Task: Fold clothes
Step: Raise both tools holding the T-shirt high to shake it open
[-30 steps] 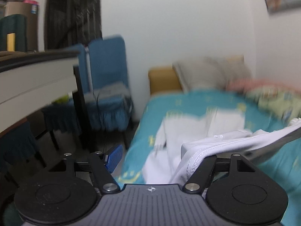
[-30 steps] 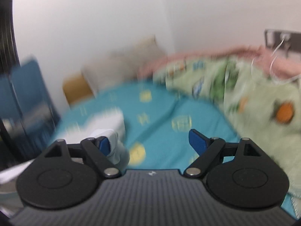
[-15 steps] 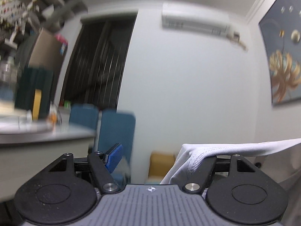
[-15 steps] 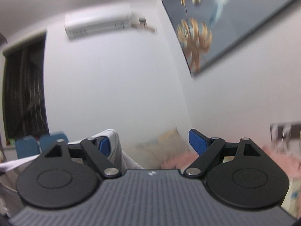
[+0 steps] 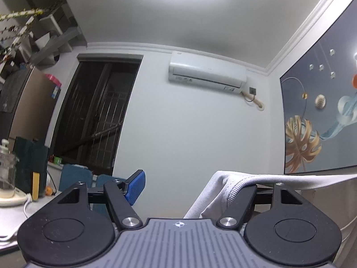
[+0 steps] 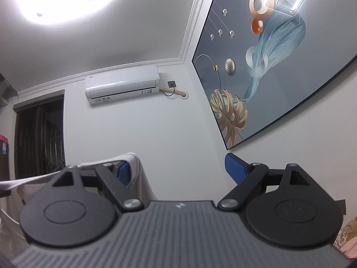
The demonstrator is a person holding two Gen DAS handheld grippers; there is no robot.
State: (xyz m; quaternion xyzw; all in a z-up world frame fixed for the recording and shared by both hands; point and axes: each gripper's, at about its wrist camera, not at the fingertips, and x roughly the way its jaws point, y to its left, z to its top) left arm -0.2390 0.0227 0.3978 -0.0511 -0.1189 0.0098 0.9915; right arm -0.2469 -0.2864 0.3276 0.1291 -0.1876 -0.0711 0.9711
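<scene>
Both tongs are tilted up toward the ceiling. The white garment (image 5: 225, 192) is draped over the right finger of the left tongs (image 5: 185, 185) and the left finger of the right tongs (image 6: 178, 167); both are spread apart.

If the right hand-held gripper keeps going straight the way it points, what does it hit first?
Nothing close: between its fingers the right hand-held gripper faces open air, then the bare white wall below the air conditioner. Depth is unclear.

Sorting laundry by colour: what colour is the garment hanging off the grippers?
White garment; clearest in left wrist view.
</scene>
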